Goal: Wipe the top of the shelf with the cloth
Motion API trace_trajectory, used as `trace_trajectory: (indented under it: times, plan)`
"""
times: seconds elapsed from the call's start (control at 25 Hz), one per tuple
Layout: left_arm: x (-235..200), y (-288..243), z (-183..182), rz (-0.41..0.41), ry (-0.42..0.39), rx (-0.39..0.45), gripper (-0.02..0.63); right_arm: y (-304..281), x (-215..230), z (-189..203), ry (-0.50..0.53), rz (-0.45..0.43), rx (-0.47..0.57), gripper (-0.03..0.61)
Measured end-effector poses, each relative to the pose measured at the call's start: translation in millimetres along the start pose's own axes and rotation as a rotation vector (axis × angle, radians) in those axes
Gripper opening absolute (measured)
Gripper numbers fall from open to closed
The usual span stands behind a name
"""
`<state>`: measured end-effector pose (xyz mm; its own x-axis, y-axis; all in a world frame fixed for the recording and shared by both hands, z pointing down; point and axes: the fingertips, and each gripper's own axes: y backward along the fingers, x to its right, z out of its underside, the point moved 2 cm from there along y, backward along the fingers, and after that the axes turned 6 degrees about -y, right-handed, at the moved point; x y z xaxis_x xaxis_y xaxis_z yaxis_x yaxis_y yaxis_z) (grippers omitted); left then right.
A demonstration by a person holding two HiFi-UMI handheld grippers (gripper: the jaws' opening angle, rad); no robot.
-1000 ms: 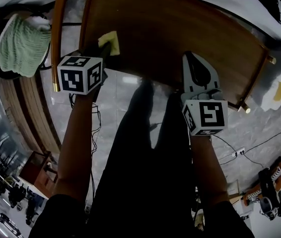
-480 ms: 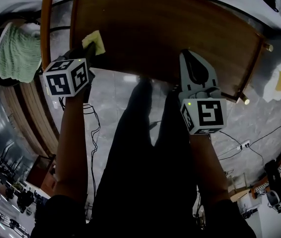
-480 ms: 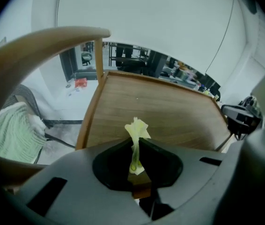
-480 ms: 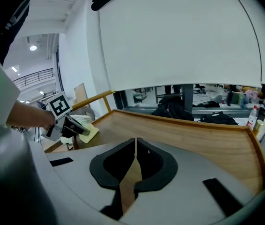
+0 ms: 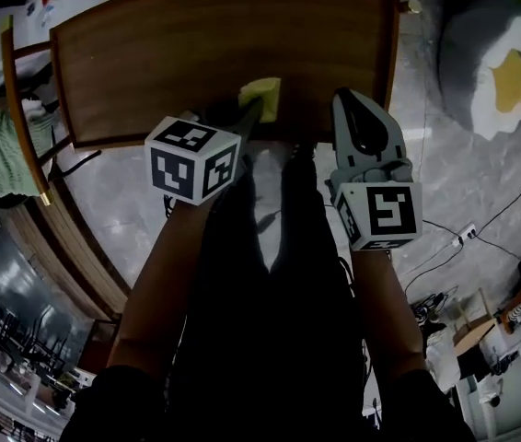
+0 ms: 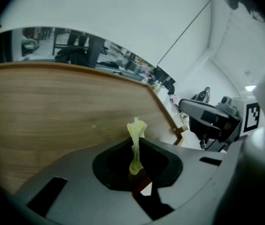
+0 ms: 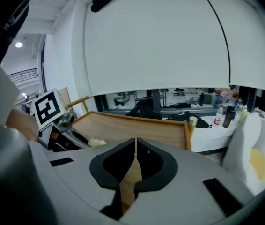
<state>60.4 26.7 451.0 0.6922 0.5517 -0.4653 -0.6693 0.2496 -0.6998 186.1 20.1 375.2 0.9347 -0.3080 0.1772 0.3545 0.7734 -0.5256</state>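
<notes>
The left gripper (image 5: 245,116) pinches the cloth (image 5: 261,94) at the near edge of the shelf (image 5: 178,53). Just right of it, the right gripper (image 5: 354,107) is clenched on nothing.

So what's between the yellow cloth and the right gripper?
Nothing, just bare wood of the shelf top between the cloth and the right gripper. The head view shows it best.

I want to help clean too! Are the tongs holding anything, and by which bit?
The left tongs pinch the yellow cloth by a bunched-up edge. The right tongs are shut and empty.
</notes>
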Motion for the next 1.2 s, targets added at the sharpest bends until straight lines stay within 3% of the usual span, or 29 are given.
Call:
trace_trajectory:
  times: [0.24,0.4,0.64,0.92,1.2]
  plan:
    - [92.3,-70.3,-11.2,0.097,-0.072,-0.047,0.037,40.0,66.5,19.0,-0.040,0.058,-0.006,0.026]
    - [117.4,-92.6,-19.3,0.076,-0.108,-0.053,0.037,57.5,86.1,31.8,-0.071,0.062,-0.024,0.026]
    - [138.2,-110.9,-24.1,-0.005,-0.226,-0.087,0.037,68.9,97.7,38.4,-0.077,0.028,-0.026,0.026]
    - [120.9,-102.6,-15.3,-0.063,-0.270,-0.105,0.037,58.7,84.0,40.3,-0.067,-0.005,-0.046,0.026]
    - [57.3,-50.2,8.9,-0.134,-0.200,-0.097,0.037,33.5,34.4,38.3,-0.053,-0.044,-0.076,0.026]
